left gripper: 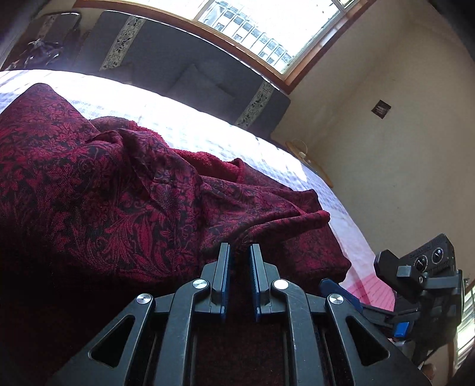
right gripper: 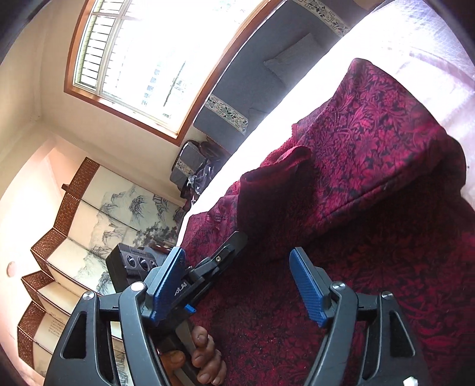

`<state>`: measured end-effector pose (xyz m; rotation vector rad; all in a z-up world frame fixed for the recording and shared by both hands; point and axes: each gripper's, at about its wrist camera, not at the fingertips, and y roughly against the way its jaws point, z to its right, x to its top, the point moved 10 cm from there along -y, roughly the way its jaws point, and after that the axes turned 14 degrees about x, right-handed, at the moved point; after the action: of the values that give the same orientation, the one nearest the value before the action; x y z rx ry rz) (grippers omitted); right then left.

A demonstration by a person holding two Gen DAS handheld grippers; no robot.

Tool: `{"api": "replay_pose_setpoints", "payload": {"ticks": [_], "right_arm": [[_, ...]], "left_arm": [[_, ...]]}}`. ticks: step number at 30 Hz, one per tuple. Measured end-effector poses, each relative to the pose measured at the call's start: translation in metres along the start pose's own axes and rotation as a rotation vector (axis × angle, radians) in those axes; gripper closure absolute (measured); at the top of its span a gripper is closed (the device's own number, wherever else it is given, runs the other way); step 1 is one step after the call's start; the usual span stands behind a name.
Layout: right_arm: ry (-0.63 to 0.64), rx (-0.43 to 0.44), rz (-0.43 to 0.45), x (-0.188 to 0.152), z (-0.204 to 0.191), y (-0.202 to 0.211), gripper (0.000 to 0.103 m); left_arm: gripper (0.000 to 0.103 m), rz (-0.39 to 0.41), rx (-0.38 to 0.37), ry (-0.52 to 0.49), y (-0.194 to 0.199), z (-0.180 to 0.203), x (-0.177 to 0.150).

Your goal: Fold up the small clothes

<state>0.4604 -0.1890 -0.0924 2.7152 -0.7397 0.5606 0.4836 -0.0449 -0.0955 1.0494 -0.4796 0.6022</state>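
Observation:
A dark red garment with a black floral pattern [left gripper: 112, 190] lies rumpled on a white bed cover [left gripper: 184, 118]. My left gripper [left gripper: 240, 252] is nearly shut, its jaws pinching a raised fold of the garment's edge. In the right wrist view the same garment [right gripper: 371, 142] fills the right half, partly folded with a straight hem. My right gripper [right gripper: 237, 261] is open and empty, hovering just above the cloth. The left gripper's body [right gripper: 219, 261] and the hand holding it [right gripper: 204, 356] show at its left finger.
A grey padded bench [left gripper: 184, 65] runs under a window [left gripper: 267, 23] beyond the bed. A painted folding screen [right gripper: 89, 231] stands by the wall. The right gripper's camera body [left gripper: 421, 279] shows at the bed's right edge. Beige wall [left gripper: 386, 133] to the right.

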Motion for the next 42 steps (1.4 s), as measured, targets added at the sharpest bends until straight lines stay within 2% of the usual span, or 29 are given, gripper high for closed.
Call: {"api": "replay_pose_setpoints", "payload": {"ticks": [5,11,14,15,16,17,18,19,20,21,22,23,26,30,32,34,35,37,39,42], "right_arm": [[-0.07,0.001,0.008,0.031,0.015,-0.009,0.029],[-0.21,-0.011,-0.034,0.045,0.042,-0.032,0.024],[-0.191,-0.028,-0.053,0.048,0.045,-0.047,0.027],[-0.172,-0.055,-0.063,0.049,0.048,-0.05,0.045],[-0.158,-0.083,-0.077,0.05,0.05,-0.053,0.074],[-0.147,-0.103,-0.101,0.05,0.051,-0.058,0.081],[-0.13,-0.128,-0.111,0.051,0.054,-0.059,0.09],[-0.11,-0.141,-0.115,0.052,0.054,-0.058,0.092],[-0.088,-0.145,-0.119,0.056,0.052,-0.057,0.093],[-0.064,-0.155,-0.116,0.058,0.052,-0.054,0.094],[-0.032,-0.173,-0.109,0.063,0.051,-0.049,0.094],[0.004,-0.192,-0.1,0.066,0.049,-0.044,0.094],[0.098,-0.225,-0.087,0.076,0.042,-0.029,0.094],[0.205,-0.234,-0.086,0.079,0.029,-0.023,0.094],[0.212,-0.171,-0.065,0.083,0.016,-0.019,0.093],[0.158,-0.063,-0.061,0.087,0.008,-0.016,0.089],[0.127,-0.048,-0.065,0.088,0.007,-0.017,0.089],[0.132,-0.086,-0.063,0.092,0.011,-0.014,0.089],[0.171,-0.165,-0.091,0.091,0.017,-0.013,0.09],[0.141,-0.191,-0.138,0.086,0.028,-0.015,0.089]], "left_arm": [[0.089,0.01,-0.012,0.017,0.002,-0.003,0.001],[0.088,0.016,-0.01,0.02,0.002,-0.006,0.0],[0.086,0.03,0.001,0.023,0.005,-0.006,0.0],[0.081,0.04,0.013,0.025,0.006,-0.008,0.001],[0.071,0.051,0.026,0.028,0.009,-0.01,0.001],[0.062,0.062,0.048,0.035,0.01,-0.013,0.001],[0.043,0.077,0.073,0.047,0.013,-0.017,0.002],[0.035,0.106,0.087,0.059,0.019,-0.02,0.004],[0.033,0.142,0.1,0.063,0.026,-0.022,0.007],[0.025,0.177,0.128,0.064,0.033,-0.024,0.009],[0.011,0.205,0.164,0.068,0.038,-0.028,0.01],[0.007,0.23,0.198,0.076,0.042,-0.032,0.011],[0.006,0.269,0.218,0.085,0.048,-0.037,0.015],[0.006,0.24,0.235,0.11,0.042,-0.048,0.016],[0.006,0.242,0.239,0.123,0.043,-0.053,0.017],[0.006,0.24,0.244,0.135,0.042,-0.056,0.019],[0.006,0.235,0.242,0.14,0.041,-0.056,0.019],[0.006,0.226,0.244,0.144,0.038,-0.057,0.018],[0.006,0.225,0.245,0.145,0.038,-0.056,0.018],[0.006,0.224,0.247,0.146,0.038,-0.055,0.017]]}}
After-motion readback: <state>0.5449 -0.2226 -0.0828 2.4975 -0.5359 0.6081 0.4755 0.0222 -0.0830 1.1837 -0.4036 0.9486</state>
